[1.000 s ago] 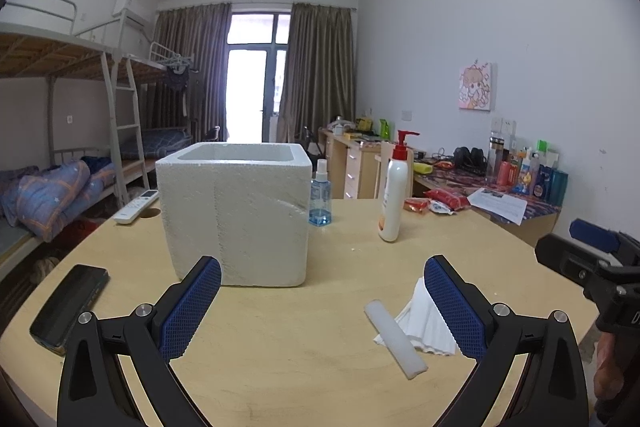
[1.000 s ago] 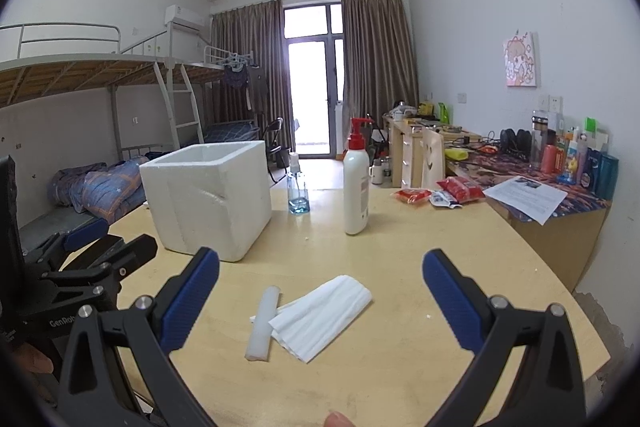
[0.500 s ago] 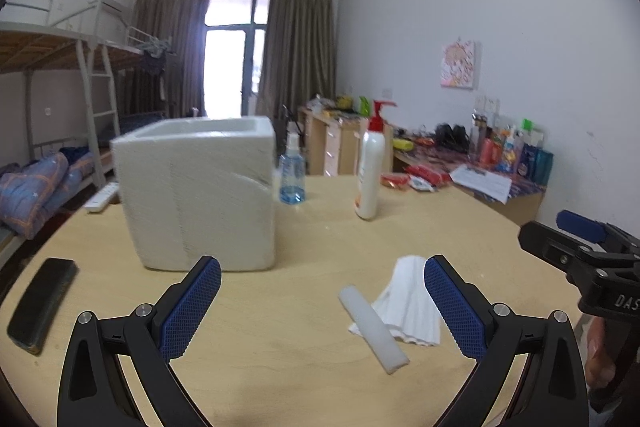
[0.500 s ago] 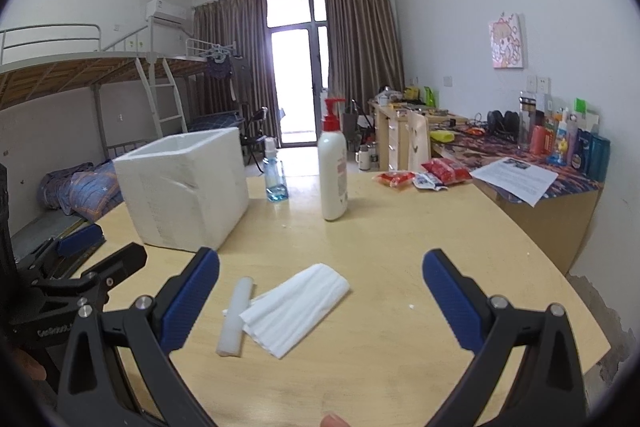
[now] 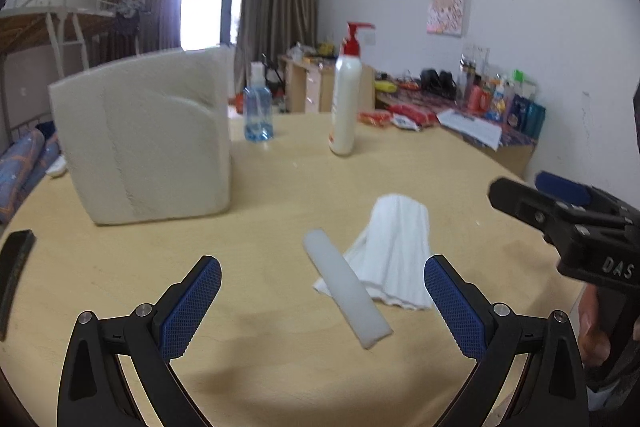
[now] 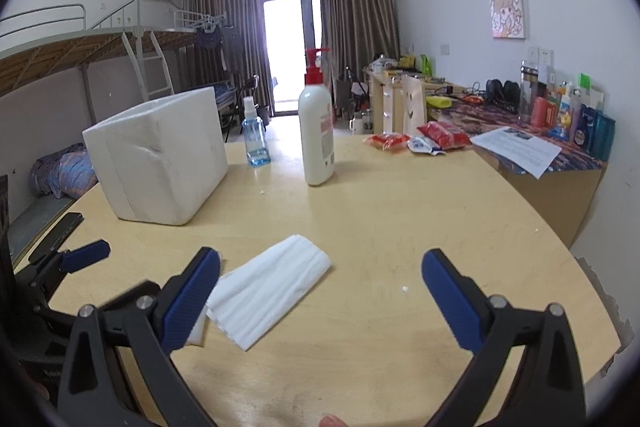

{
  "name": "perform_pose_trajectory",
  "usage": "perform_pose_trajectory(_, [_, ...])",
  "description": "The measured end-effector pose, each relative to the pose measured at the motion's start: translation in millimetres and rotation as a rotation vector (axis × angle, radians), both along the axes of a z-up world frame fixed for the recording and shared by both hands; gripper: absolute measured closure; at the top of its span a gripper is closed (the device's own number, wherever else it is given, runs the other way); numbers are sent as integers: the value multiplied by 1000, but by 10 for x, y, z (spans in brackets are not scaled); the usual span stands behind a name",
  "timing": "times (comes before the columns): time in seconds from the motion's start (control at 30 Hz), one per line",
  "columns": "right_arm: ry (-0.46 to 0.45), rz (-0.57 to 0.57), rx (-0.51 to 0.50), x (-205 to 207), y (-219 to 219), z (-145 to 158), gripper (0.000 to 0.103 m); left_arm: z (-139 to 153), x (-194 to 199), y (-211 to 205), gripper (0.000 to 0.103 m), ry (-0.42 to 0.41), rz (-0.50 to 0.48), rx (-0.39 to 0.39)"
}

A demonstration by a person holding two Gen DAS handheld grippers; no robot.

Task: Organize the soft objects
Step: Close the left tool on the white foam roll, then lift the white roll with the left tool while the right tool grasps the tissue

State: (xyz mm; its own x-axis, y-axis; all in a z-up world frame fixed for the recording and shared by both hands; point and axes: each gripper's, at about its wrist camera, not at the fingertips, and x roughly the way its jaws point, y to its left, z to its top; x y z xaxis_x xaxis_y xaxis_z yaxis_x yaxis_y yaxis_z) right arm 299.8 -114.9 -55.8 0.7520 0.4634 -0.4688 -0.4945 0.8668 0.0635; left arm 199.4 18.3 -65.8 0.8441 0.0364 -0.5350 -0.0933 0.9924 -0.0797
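Both grippers, left gripper (image 5: pixel 322 301) and right gripper (image 6: pixel 320 297), gape wide; holding nothing.

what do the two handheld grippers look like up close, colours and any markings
Both the left gripper and the right gripper have black plastic forked frames with silver bolts. Each finger carries a blue pad with a cross-hatched grip texture. White letters "DAS" show on the right gripper's black body. No cables or sleeves show.

White walls, brown curtains (image 6: pixel 352 27), bright balcony door (image 6: pixel 288 47), prob. bunk bed (image 6: pixel 80 47) at left.
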Motion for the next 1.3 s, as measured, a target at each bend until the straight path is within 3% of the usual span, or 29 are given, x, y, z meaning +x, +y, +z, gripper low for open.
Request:
perform_pose_trajectory(0.2, [30,6,-3,82,-50,-59,16,-111,95,-76,14,77,4,-3])
perform_pose_trajectory(0.67, [98,37,29,239,-99,-165,16,-302,176,-280,46,231,103,29])
perform_pose_trajectory(1.03, [93,84,34,256,-229,-133,16,-316,229,-432,80,225,192,47])
perform_pose_trajectory(1.3, [102,101,35,259,-185,-166,16,-307,231,-413,85,203,162,33])
